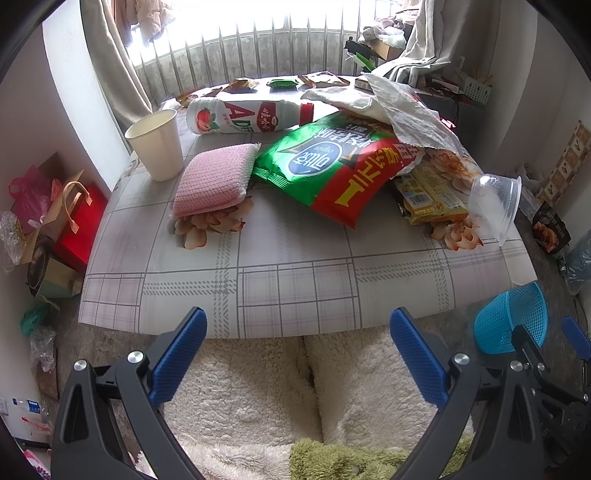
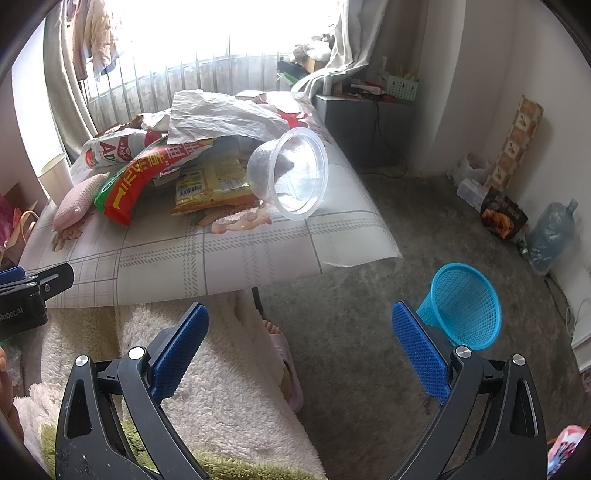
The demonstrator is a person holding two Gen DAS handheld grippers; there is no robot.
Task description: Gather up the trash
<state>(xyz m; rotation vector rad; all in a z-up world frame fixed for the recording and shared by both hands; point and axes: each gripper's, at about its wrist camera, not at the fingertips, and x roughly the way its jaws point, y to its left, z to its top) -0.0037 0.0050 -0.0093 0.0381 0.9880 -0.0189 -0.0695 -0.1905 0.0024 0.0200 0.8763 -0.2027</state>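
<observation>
While both tools hang wide and empty off the bench's near edge, the clear cup lies tipped at its right edge; right tool should pinch the rim, then drop it into the blue basket on the floor.

I'm in a lived-in room of a home. Curtains hang beside a barred window with laundry drying above. A plaid cloth covers the low surface. A water jug stands on the bare floor, and gift bags pile by the wall.
</observation>
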